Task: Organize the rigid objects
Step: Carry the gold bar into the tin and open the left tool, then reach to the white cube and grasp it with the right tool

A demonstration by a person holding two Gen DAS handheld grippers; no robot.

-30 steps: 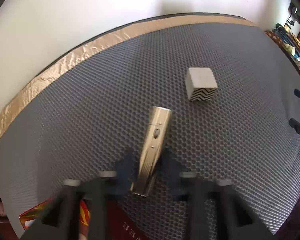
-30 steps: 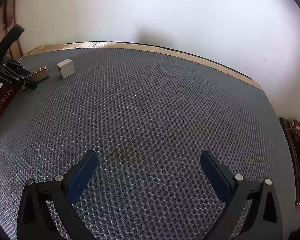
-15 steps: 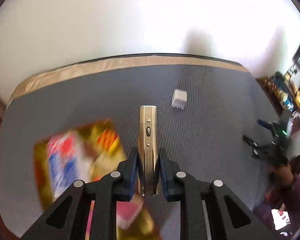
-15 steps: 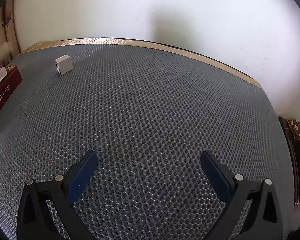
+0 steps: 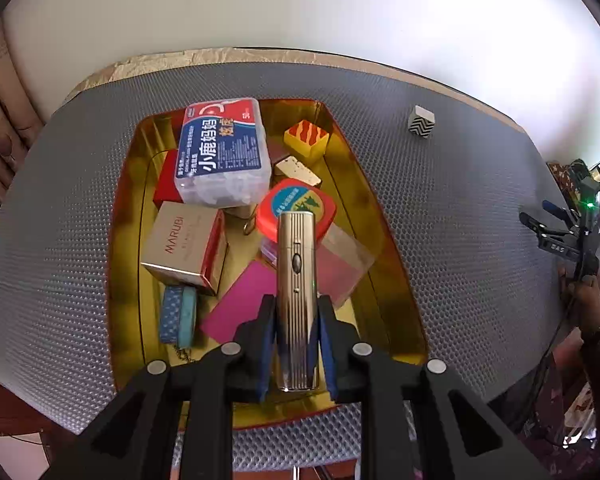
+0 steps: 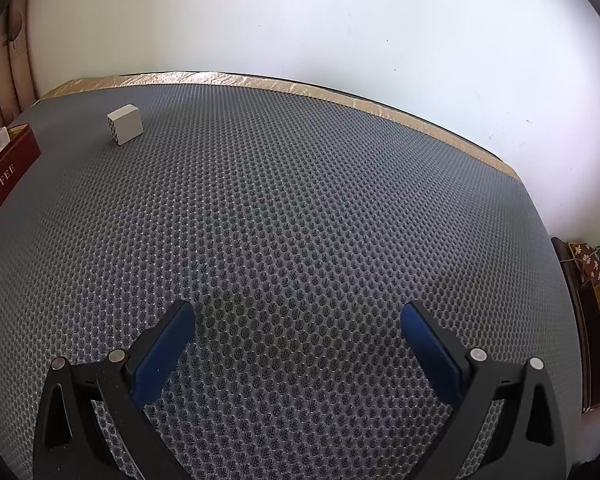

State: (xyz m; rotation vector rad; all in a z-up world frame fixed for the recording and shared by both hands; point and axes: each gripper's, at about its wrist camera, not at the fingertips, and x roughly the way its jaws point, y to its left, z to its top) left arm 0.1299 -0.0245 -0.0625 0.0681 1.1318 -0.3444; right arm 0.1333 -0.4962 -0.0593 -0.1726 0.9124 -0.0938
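1. Tongs, left (image 5: 296,320): closed on the gold ribbed case (image 5: 296,280), pads clamped on its two long sides near the rear end. You hold it lengthwise, pointing straight ahead of the tongs, so most of its length juts forward and, in my judgement, can be lowered flat.

2. Gold tin (image 5: 380,216): directly beneath and ahead of your left tongs. The case hangs above it, apparently clear of the contents. Likely reason for the position: this is the collecting container.

3. Contents of tin, ahead of the left tongs: blue-and-red plastic box (image 5: 224,152) farthest forward-left; MARUBI carton (image 5: 184,248) to the left; round red-rimmed lid (image 5: 300,204) just past the case tip; yellow block (image 5: 306,140) forward; pink card (image 5: 248,296) just left of the pads. Little bare floor shows; you would probably rest the case on top of other items.

4. Patterned cube (image 5: 421,121): on the bench (image 5: 460,240), forward-right of the left tongs, outside the tin, so not yet sorted.

5. Tongs, right (image 6: 298,320): spread wide, empty, low over the bench, cube far forward-left of them. Presumably parked.
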